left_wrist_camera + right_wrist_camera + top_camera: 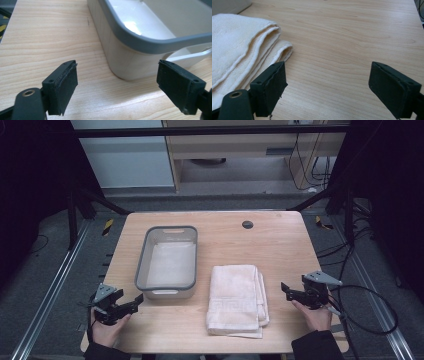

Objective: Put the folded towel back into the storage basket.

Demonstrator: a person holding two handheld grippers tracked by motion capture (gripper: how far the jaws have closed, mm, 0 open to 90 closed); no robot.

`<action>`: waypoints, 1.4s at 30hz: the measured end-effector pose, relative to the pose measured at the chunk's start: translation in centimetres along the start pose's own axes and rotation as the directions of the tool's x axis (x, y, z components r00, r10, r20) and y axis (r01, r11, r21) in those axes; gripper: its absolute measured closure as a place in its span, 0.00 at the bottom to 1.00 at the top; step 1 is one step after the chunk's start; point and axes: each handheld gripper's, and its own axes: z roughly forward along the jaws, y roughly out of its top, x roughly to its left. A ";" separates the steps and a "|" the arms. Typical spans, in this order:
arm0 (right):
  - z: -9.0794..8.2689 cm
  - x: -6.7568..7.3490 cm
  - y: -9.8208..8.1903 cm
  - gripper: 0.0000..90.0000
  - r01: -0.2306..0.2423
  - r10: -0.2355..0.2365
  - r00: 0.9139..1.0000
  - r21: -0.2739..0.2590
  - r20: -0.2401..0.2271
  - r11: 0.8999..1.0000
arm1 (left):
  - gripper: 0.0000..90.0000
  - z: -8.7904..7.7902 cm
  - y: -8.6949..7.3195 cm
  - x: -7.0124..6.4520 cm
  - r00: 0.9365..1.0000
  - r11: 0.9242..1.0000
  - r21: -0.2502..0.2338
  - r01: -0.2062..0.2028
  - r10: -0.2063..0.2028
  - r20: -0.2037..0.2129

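Both wide apart, left hand-held gripper (131, 302) faces the bin (167, 291), right hand-held gripper (289, 290) beside the folded towel (235, 300).

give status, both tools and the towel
Left tool open, beside bin. Right tool open, empty. Towel folded between them, untouched. Nothing in the way.

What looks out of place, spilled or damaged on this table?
Nothing stands out. The folded cream towel lies flat and neatly stacked on the wooden table, apart from the empty white plastic bin with a grey rim, which sits upright. No spills or damage show.
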 end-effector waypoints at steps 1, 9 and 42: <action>0.0 0.1 0.0 0.17 0.007 -0.007 1.000 -0.001 -0.004 1.000 | 0.18 -0.1 0.0 -0.1 1.000 1.000 -0.006 0.003 -0.003 0.002; 0.0 0.2 0.2 0.19 0.019 -0.019 1.000 0.007 -0.005 1.000 | 0.18 -0.6 0.2 -0.7 1.000 0.999 -0.032 -0.009 0.009 0.012; -1.3 1.0 4.2 0.27 0.029 -0.031 0.999 -0.079 -0.030 0.996 | 0.23 -1.8 3.4 -2.3 0.999 0.993 -0.120 -0.021 0.026 0.039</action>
